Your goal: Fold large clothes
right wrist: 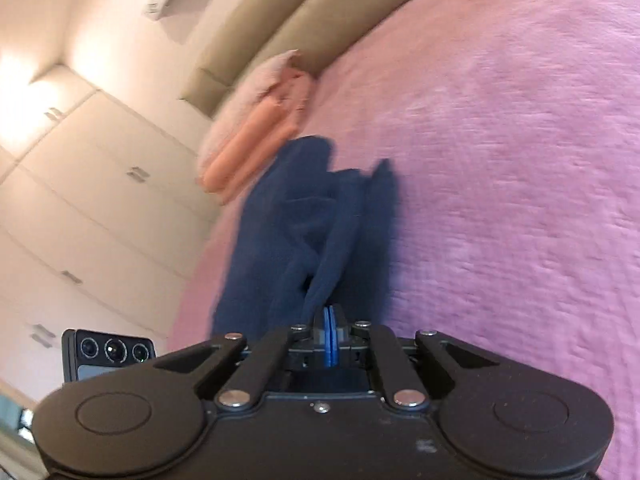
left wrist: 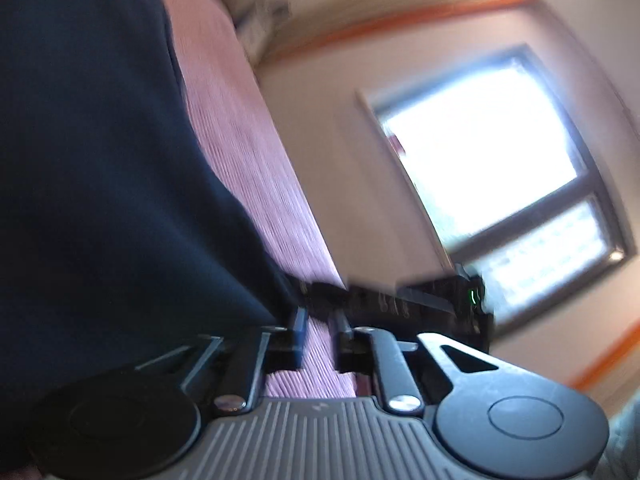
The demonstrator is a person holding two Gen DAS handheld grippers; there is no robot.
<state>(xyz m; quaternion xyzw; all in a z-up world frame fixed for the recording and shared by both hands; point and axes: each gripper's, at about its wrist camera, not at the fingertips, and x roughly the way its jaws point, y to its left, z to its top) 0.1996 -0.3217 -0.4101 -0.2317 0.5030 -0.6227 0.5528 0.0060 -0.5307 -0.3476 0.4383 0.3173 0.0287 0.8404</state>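
A large navy blue garment (right wrist: 304, 216) lies bunched on the pink bedspread (right wrist: 500, 160). My right gripper (right wrist: 330, 314) is shut on a fold of it, the cloth pinched between the blue pads. In the left wrist view the same garment (left wrist: 100, 160) fills the left side, draped over the bedspread (left wrist: 240, 160). My left gripper (left wrist: 322, 326) is open, its fingers apart with pink bedspread showing between them, right beside the garment's edge. The right gripper's body (left wrist: 420, 300) shows just beyond it.
A folded peach and pink pile (right wrist: 260, 128) lies at the bed's far edge by the beige headboard (right wrist: 280, 28). White cupboards (right wrist: 80, 200) stand to the left. A phone (right wrist: 108, 354) is mounted at lower left. A bright window (left wrist: 500, 160) is on the wall.
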